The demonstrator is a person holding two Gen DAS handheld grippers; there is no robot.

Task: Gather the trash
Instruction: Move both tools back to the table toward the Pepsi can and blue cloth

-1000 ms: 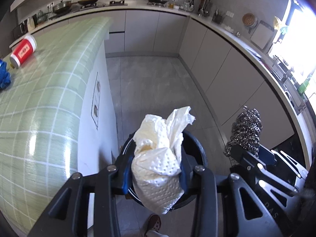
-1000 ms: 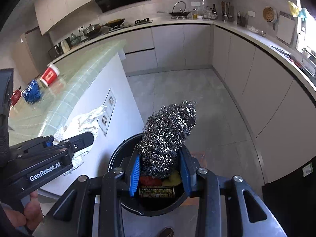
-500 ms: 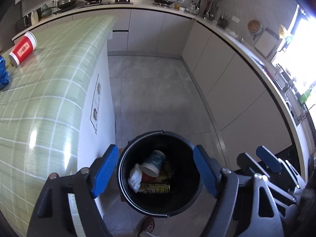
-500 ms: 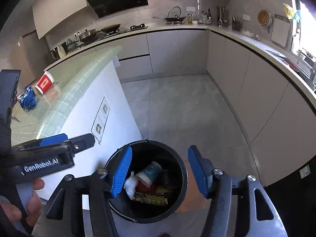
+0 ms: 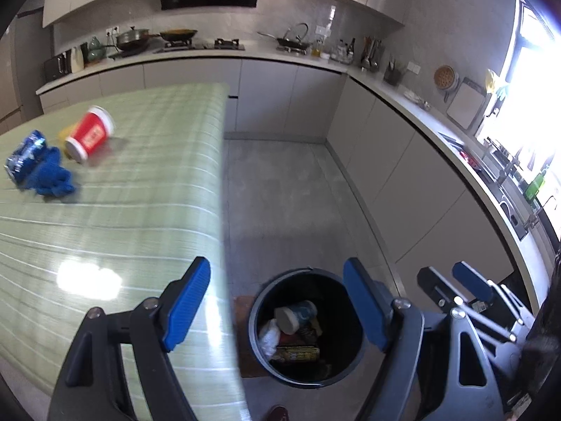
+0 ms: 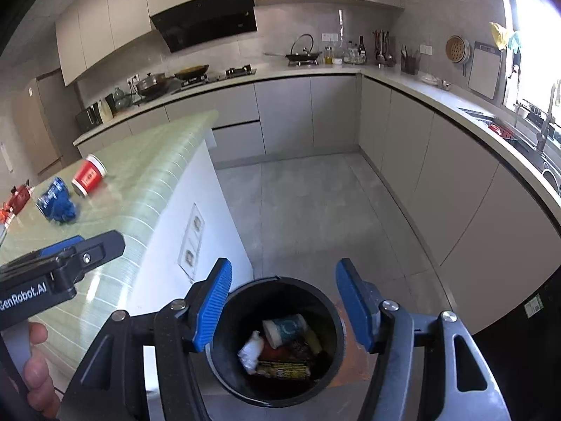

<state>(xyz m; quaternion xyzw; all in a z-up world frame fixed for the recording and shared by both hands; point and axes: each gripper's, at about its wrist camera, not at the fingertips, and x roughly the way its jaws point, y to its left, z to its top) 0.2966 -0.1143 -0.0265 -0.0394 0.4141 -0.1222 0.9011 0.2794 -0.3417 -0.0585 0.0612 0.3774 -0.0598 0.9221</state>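
Above the black trash bin (image 6: pixel 273 343) on the kitchen floor, the right gripper (image 6: pixel 282 303) stood wide with nothing between its blue pads (image 6: pixel 214 303), its jaws having just been opening, while the left gripper (image 5: pixel 277 303) beside it also hung wide and empty, part over the bin and part over the edge of the green-tiled island counter (image 5: pixel 105 210). Inside the bin lay a crumpled white paper towel (image 6: pixel 250 351), a pale blue-green cup (image 6: pixel 285 329) on its side and a flattened printed packet (image 6: pixel 284 370); other scraps beneath them were too dark to make out. Well apart from both grippers, the remaining rubbish waited on the counter: a red paper cup (image 5: pixel 90 133) lying on its side, its long axis slanting across the tiles with the open mouth toward the far end of the counter and the white base toward the camera, and just beside it a crushed blue wrapper and cloth-like wad (image 5: pixel 40 165); in the right wrist view a small red item (image 6: pixel 17 198) sat farther along. A tipped cup was likely to roll if nudged along its side, so a grip that closed off-centre could have sent it toward the counter's edge and onto the floor. The soft blue wad might have been pinched only in part and shed pieces on the way to the bin. Blur in the left wrist view also suggested fast travel, and a hasty swing risked clipping the counter's edge with the left gripper's fingers.
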